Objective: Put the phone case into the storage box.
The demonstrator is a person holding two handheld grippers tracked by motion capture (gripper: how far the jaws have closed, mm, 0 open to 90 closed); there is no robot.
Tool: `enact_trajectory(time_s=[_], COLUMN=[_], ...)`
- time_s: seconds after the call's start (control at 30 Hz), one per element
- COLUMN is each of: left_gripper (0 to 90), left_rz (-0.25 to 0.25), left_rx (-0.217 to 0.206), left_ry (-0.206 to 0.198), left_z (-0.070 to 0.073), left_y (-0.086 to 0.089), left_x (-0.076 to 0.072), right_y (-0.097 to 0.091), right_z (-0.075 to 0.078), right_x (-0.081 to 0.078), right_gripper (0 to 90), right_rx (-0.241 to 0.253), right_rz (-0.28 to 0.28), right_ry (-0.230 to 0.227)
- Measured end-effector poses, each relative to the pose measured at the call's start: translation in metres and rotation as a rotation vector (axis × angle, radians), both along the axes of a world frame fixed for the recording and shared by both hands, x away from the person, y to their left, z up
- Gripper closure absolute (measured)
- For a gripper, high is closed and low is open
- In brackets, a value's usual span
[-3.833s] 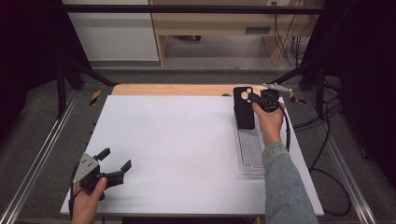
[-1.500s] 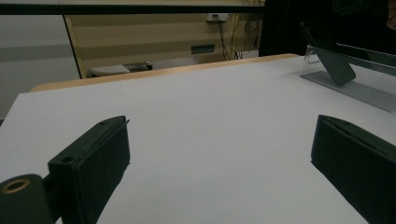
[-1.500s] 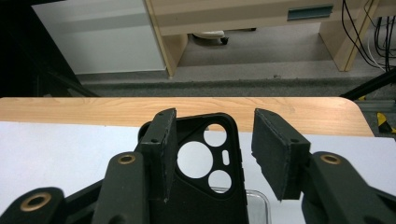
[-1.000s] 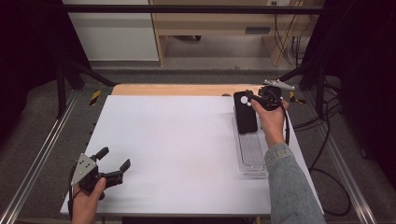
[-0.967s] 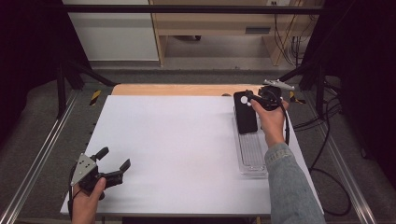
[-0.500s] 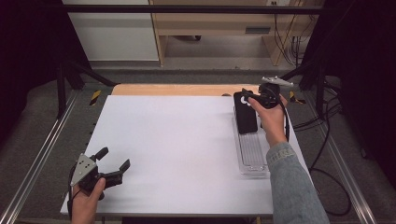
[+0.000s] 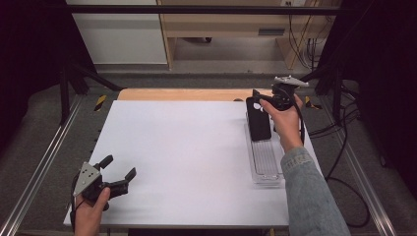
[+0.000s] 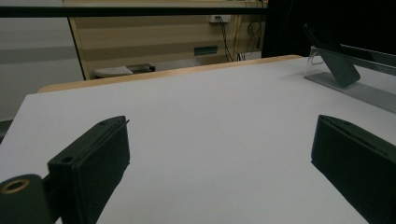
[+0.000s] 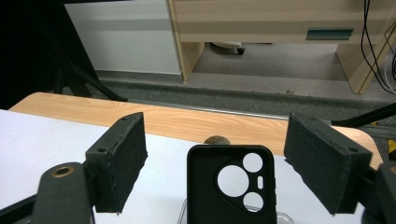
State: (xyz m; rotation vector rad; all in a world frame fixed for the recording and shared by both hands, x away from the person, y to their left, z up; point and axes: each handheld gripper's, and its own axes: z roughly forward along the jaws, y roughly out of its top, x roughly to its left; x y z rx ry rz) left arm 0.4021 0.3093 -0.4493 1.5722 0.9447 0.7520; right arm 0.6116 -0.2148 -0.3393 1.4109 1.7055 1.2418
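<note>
Over on the far right of the white table (image 7: 187, 147) there's a black phone case (image 7: 258, 119) leaning w/ its camera-hole end up against the far end of a clear plastic tray (image 7: 265, 162). Right gripper (image 7: 257, 96) sits just above the case's top edge, jaws have just been opening. Right gripper view has the case (image 9: 230, 184) standing between the two pads w/ gaps on both sides, so not pinched, basically let go. Left gripper (image 7: 118, 172) is way off at the near left corner, low over the table, jaws spread wide w/ nothing between them; in the left gripper view the case (image 8: 337, 63) and tray (image 8: 359, 86) show up far off at upper right. Wooden edge strip (image 7: 182, 94) runs along the far side of the table.
</note>
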Motion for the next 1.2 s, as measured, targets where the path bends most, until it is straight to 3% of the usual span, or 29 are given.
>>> enact_trajectory(time_s=[0.7, 0.87, 1.2], left_gripper=[4.6, 4.5, 4.5], left_rz=[-0.001, -0.003, 0.001], left_rx=[-0.003, -0.008, -0.015], left_ry=[0.001, 0.000, 0.002], left_z=[-0.001, -0.001, -0.001], left_y=[0.001, 0.000, 0.002], left_x=[0.001, 0.002, 0.002], right_y=[0.007, 0.009, 0.012], right_z=[0.005, 0.006, 0.010], right_x=[0.002, 0.002, 0.003], right_gripper=[10.5, 5.2, 4.6], right_rx=[0.011, 0.019, 0.040], right_rz=[0.007, 0.008, -0.004], right_ry=[0.007, -0.010, -0.067])
